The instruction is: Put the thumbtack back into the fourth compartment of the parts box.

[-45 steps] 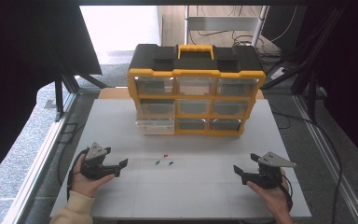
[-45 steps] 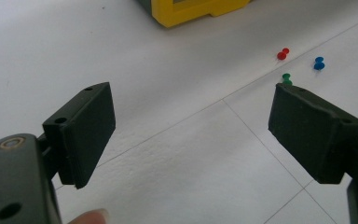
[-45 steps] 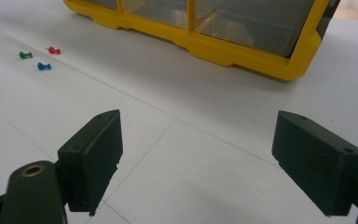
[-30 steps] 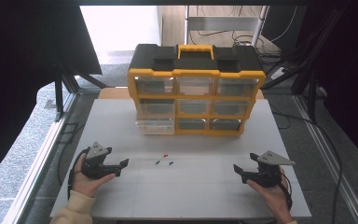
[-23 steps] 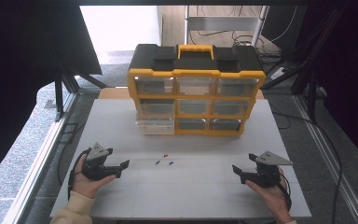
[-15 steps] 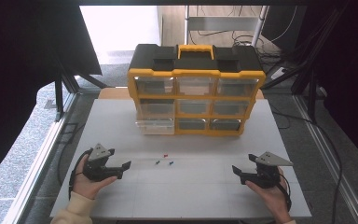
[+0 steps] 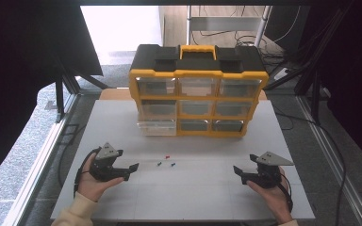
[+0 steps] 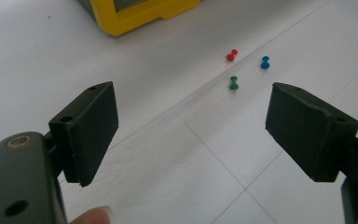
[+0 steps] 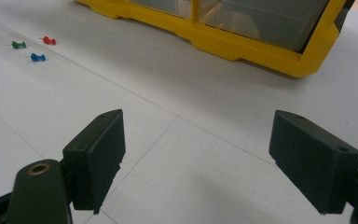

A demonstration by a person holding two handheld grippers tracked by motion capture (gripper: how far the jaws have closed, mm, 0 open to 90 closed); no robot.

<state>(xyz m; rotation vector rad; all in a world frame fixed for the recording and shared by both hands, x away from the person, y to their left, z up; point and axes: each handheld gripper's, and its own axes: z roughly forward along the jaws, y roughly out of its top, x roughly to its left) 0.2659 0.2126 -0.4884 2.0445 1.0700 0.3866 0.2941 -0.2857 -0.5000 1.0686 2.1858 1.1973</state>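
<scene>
The three push pins lie loose on the white bench (image 7: 122, 122), near one another but apart: the red pin (image 7: 167, 157), the green pin (image 7: 159, 164) and the blue pin (image 7: 173, 165). They sit in front of the yellow-and-black drawer organizer (image 7: 198, 89), whose lower-left clear drawer (image 7: 156, 128) stands pulled partly out. The left tongs (image 7: 133, 168) rest low over the bench with jaws spread wide and empty, aimed toward the pins, which lie just ahead between the jaw tips in the left gripper view. The right tongs (image 7: 236, 170) are likewise spread and empty, well apart from the pins. By all appearances, the work is at its start: no pin is picked up, none is visible in the open drawer, and all three remain to be collected.
</scene>
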